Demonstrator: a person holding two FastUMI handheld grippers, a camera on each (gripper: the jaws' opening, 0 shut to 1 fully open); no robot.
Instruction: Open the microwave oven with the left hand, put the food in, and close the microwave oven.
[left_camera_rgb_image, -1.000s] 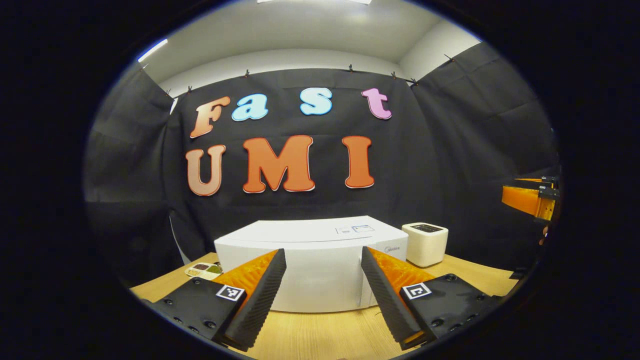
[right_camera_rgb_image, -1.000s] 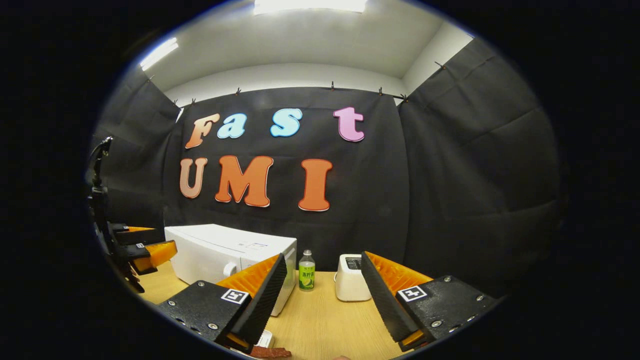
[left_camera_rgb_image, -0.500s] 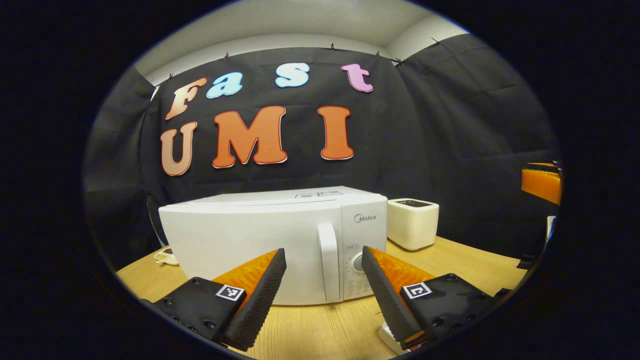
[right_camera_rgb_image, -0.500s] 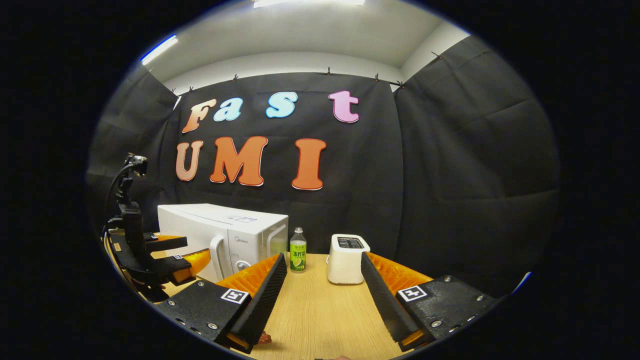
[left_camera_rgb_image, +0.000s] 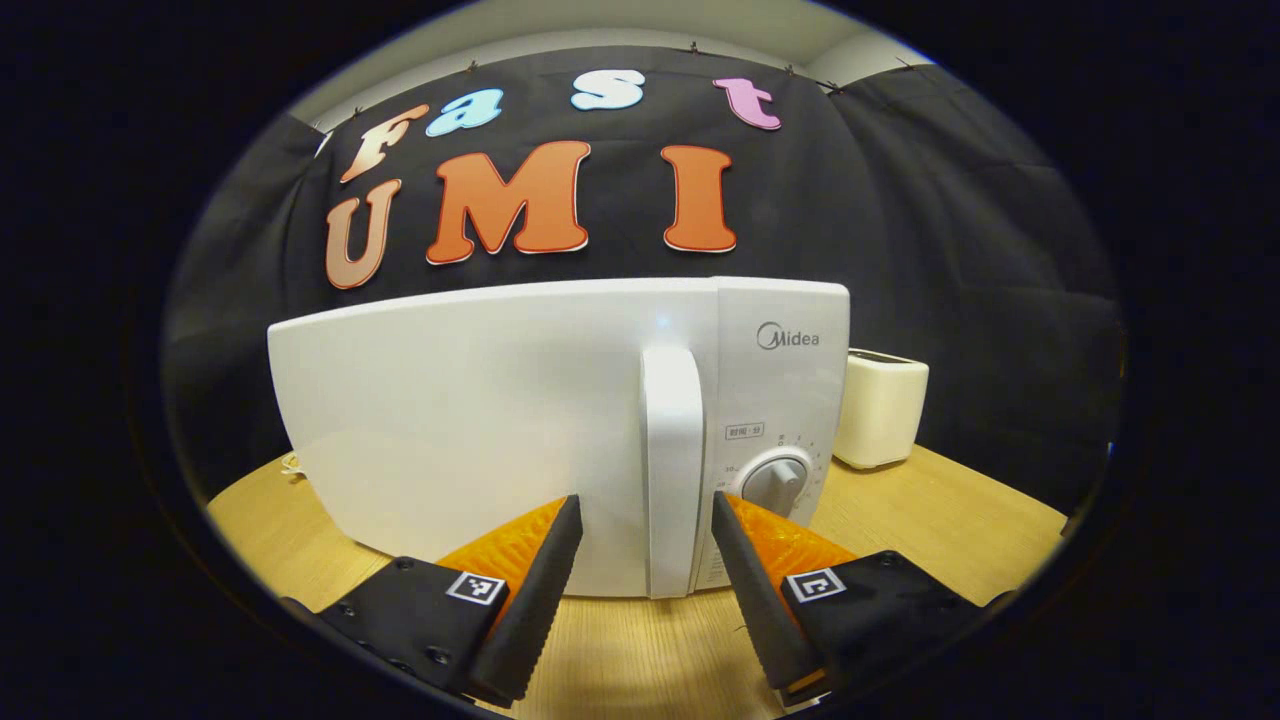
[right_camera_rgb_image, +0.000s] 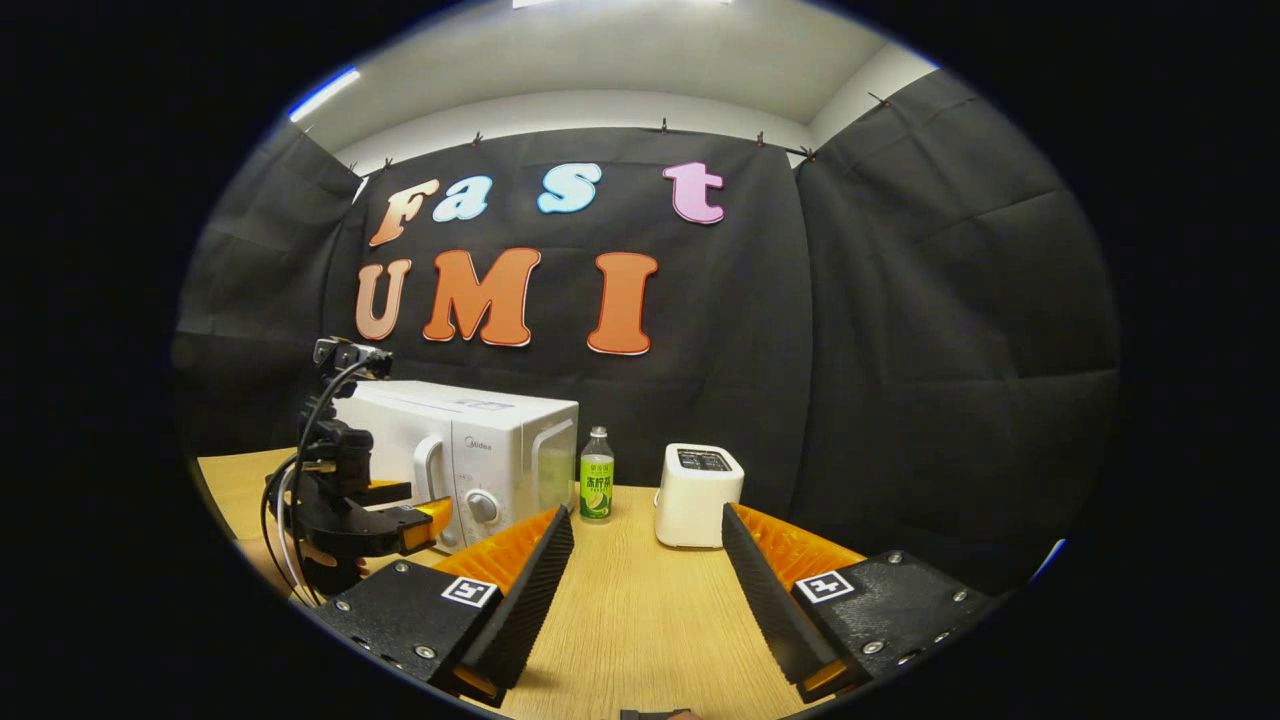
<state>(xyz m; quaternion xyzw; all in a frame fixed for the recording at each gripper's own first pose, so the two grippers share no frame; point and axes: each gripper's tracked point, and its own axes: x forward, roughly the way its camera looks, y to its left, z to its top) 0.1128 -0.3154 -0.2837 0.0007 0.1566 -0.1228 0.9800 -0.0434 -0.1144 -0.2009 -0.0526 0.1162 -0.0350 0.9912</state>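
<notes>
A white microwave oven (left_camera_rgb_image: 480, 420) stands shut on the wooden table, close in front of me in the left gripper view. Its vertical door handle (left_camera_rgb_image: 670, 460) lines up with the gap of my left gripper (left_camera_rgb_image: 640, 520), which is open with a finger on either side, a little short of it. A round knob (left_camera_rgb_image: 775, 482) sits to the handle's right. In the right gripper view the microwave oven (right_camera_rgb_image: 480, 460) is at the left, and the left gripper (right_camera_rgb_image: 405, 515) hangs just before its door. My right gripper (right_camera_rgb_image: 645, 530) is open and empty above the table.
A white toaster (right_camera_rgb_image: 697, 495) stands right of the microwave, also seen as the toaster (left_camera_rgb_image: 880, 408) in the left gripper view. A small green-labelled bottle (right_camera_rgb_image: 596, 487) stands between the two. The wooden table (right_camera_rgb_image: 640, 610) stretches toward me.
My left gripper has dropped lower and come closer to the microwave, so the handle now sits between its fingers' line. The right gripper has shifted only slightly.
</notes>
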